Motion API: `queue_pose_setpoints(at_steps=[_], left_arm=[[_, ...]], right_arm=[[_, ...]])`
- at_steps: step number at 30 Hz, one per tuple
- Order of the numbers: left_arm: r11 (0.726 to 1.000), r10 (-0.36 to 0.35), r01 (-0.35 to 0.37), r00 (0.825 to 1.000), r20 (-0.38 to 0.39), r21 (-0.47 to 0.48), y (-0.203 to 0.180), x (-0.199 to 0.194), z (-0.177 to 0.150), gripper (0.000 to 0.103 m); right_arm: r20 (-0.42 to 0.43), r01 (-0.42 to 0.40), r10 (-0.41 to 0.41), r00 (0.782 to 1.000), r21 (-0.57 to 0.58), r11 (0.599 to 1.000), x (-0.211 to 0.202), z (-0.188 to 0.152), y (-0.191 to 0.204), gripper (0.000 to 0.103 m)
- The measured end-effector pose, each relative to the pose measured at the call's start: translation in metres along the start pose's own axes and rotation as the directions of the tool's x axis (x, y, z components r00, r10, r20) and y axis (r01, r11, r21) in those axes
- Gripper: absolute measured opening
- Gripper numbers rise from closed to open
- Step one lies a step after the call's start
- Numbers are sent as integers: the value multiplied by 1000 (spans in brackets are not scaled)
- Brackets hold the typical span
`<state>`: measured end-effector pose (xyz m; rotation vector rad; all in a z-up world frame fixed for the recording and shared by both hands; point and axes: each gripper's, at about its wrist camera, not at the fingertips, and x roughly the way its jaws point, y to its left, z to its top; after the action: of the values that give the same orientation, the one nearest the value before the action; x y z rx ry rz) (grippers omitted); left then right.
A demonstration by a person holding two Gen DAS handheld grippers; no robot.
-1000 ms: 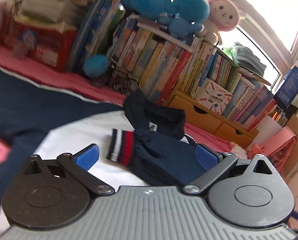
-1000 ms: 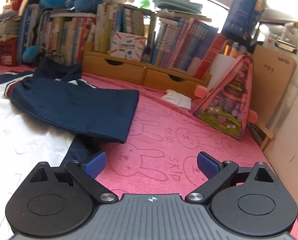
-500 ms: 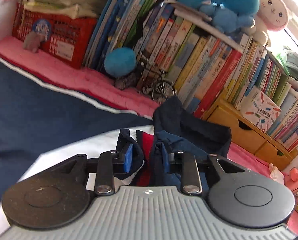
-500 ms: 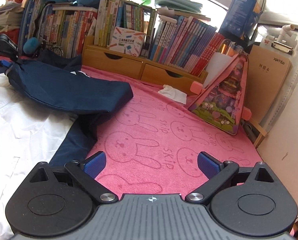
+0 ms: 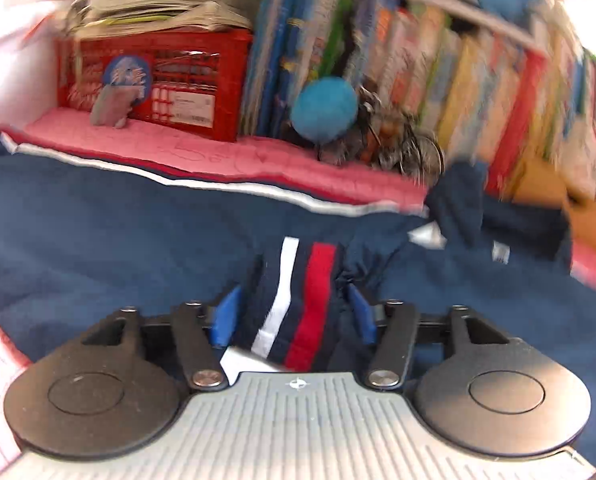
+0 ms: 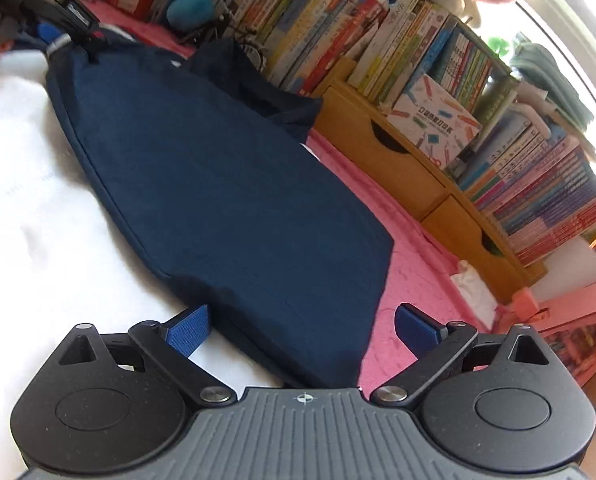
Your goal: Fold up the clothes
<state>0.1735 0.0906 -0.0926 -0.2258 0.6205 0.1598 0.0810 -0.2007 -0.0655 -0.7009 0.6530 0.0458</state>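
The striped cuff (image 5: 298, 300) of the navy sleeve (image 6: 218, 184) sits between my left gripper's (image 5: 296, 314) blue pads (image 5: 226, 314), whose jaws have just been opening; the blur hides whether they press it. The sleeve runs across the white cloth (image 6: 38, 208) to my right gripper (image 6: 302, 326), whose jaws stand spread, its near end between them, untouched. Ahead lie pink mat (image 6: 414, 256) and books (image 6: 538, 184).

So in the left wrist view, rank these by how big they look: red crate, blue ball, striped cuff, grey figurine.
1. Red crate
2. Striped cuff, though it lies nearest the camera, so its rank is unsure
3. Blue ball
4. Grey figurine
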Motion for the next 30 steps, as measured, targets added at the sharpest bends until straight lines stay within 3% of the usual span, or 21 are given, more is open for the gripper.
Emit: queue_pose_setpoints(at_steps=[3, 5, 7, 10, 13, 16, 17, 19, 21, 22, 24, 26, 28, 30], left_arm=[[1000, -8, 8, 1000, -12, 28, -3, 0, 0, 78], [997, -5, 7, 1000, -30, 76, -10, 2, 0, 90], [992, 14, -8, 999, -50, 129, -19, 5, -1, 97], [986, 29, -18, 997, -65, 164, -24, 9, -2, 101], [986, 23, -11, 997, -71, 167, -24, 12, -2, 103], [985, 28, -15, 997, -73, 173, -25, 13, -2, 103], [985, 28, -14, 997, -73, 173, -25, 13, -2, 103], [985, 29, -16, 997, -74, 173, -25, 14, -2, 103], [985, 31, -18, 997, -74, 173, -26, 14, -1, 103], [985, 32, -18, 997, -74, 173, -26, 14, -1, 103], [985, 33, -19, 997, -74, 174, -26, 14, -1, 103], [984, 33, -19, 997, -74, 174, -25, 13, -1, 103], [984, 32, -19, 997, -74, 175, -25, 13, -1, 103], [984, 32, -19, 997, -74, 175, -26, 13, -1, 103]], right_arm=[[-61, 108, -103, 993, 92, 990, 20, -18, -30, 101], [-137, 128, -100, 986, 217, 968, 26, -30, -57, 102], [-170, 67, -8, 985, 346, 936, 20, -37, -80, 102], [-103, -98, 163, 981, 458, 884, -7, -35, -99, 101], [67, -304, 316, 946, 517, 800, -38, -21, -109, 102], [201, -429, 386, 900, 561, 708, -42, 11, -98, 102], [204, -429, 386, 900, 571, 700, -34, 23, -88, 101], [167, -402, 378, 911, 563, 722, -10, 47, -58, 90], [108, -373, 378, 919, 548, 749, 15, 64, -24, 65], [81, -361, 381, 921, 546, 756, 26, 66, -12, 62], [47, -328, 363, 931, 546, 771, 40, 60, 3, 61], [50, -274, 295, 954, 541, 795, 42, 43, 0, 61], [16, -184, 211, 977, 557, 810, 45, 21, -18, 62], [-52, -57, 111, 992, 600, 798, 49, -4, -44, 63]])
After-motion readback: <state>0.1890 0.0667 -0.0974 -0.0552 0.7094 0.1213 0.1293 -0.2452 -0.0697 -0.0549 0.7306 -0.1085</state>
